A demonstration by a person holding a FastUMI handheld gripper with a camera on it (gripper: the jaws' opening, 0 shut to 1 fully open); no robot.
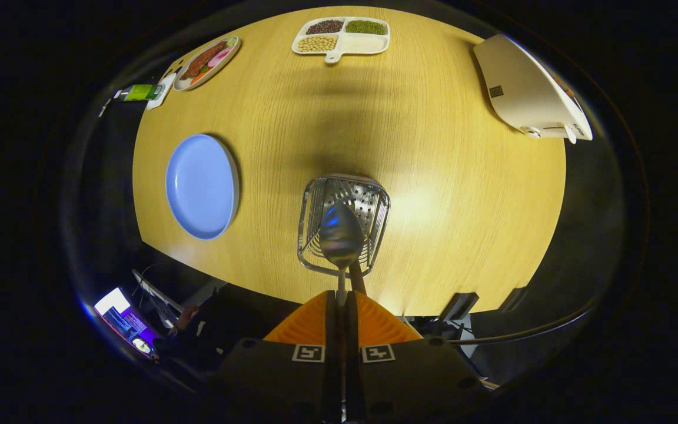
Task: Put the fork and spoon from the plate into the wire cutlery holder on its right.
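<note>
My gripper (342,301) looks straight down on a wooden table (462,194) and is shut on the thin handle of a metal spoon (341,235). The spoon's bowl hangs just ahead of the fingers, over the open top of the wire cutlery holder (311,203), whose perforated floor shows beyond it. A thin brown stick-like piece (357,280) runs beside the spoon's handle; I cannot tell what it is. Left of the holder lies the round blue plate (202,186) with nothing on it.
Across the table stand a white divided tray of beans (368,42), an oval plate of food (206,62) and a green item (142,92). A white device (527,94) sits at the far right. The table's near edge runs just under the holder; a lit screen (124,318) glows below it.
</note>
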